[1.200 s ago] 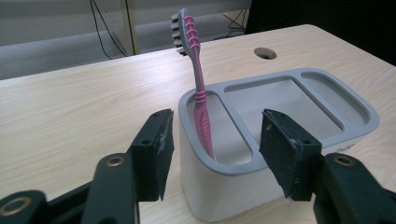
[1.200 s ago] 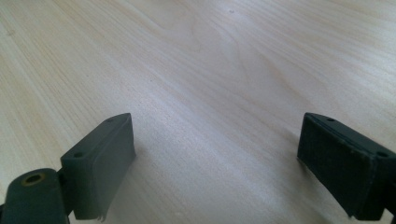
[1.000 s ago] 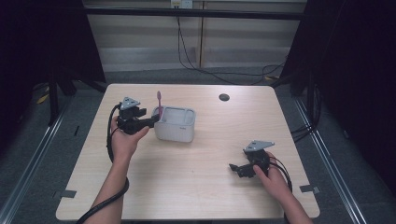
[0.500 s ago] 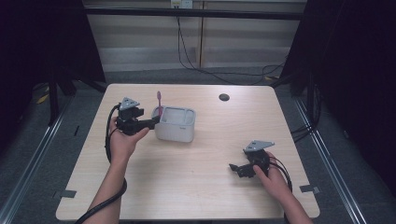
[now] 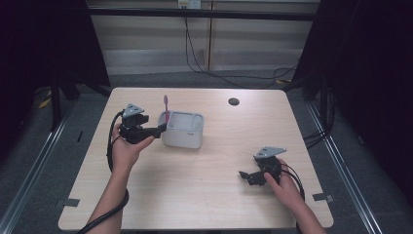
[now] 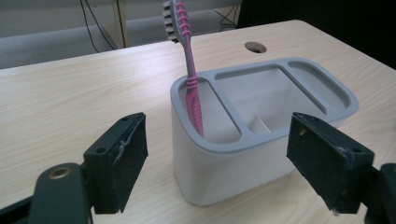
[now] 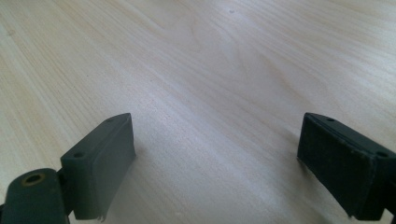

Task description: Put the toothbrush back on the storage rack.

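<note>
Toothbrush, pink plastic with a ribbed grip and grey-white bristles, stands nearly upright, leaning slightly, in the end compartment of a pale grey rounded-rectangular plastic holder with a darker grey rim. In the high view the pink toothbrush rises from the left end of the holder, the end closest to the left gripper. The holder has three openings along its top: the narrow one with the toothbrush, a wide middle one with a small divider low inside, and another narrow one at the far end; the last two look empty.

The holder sits on the left-centre part of a light wood-grain desk. The left gripper, held in the person's left hand, is just beside the holder's left end, its jaws spread wide. In the left gripper view the left gripper frames the holder's near end between its two black pads, neither one touching it or the toothbrush; it is released and holds nothing.

The right gripper, held in the person's right hand, is low over the desk near its right front part, well apart from the holder. In the right gripper view the right gripper has its jaws wide apart over bare wood.

A small round dark hole is set in the desk near its far edge.
</note>
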Motion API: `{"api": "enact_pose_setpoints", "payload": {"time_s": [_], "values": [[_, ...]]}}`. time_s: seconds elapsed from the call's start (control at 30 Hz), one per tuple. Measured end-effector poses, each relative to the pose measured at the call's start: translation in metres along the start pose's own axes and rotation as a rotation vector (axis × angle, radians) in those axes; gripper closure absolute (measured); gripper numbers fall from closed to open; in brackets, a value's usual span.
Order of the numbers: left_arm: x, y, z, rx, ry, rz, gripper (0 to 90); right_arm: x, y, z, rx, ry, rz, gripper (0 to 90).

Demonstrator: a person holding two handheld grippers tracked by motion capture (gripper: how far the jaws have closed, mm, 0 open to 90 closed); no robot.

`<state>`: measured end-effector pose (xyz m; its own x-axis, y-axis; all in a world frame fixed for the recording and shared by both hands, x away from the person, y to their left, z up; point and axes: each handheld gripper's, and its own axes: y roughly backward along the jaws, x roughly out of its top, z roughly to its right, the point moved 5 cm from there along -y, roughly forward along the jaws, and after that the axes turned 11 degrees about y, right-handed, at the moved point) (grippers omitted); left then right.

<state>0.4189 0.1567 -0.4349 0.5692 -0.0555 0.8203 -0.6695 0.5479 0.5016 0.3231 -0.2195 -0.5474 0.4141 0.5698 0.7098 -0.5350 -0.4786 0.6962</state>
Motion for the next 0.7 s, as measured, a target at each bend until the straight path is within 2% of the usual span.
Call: {"api": "enact_pose_setpoints", "payload": {"time_s": [0.5,0.7], "values": [[-0.014,0.008,-0.004,-0.025,-0.006,-0.014,17.3,0.0,0.0,0.0,0.0,-0.001,0.0,10.5],[-0.023,0.009,-0.007,-0.039,0.012,-0.032,16.6,0.0,0.0,0.0,0.0,-0.001,0.0,10.5]]}}
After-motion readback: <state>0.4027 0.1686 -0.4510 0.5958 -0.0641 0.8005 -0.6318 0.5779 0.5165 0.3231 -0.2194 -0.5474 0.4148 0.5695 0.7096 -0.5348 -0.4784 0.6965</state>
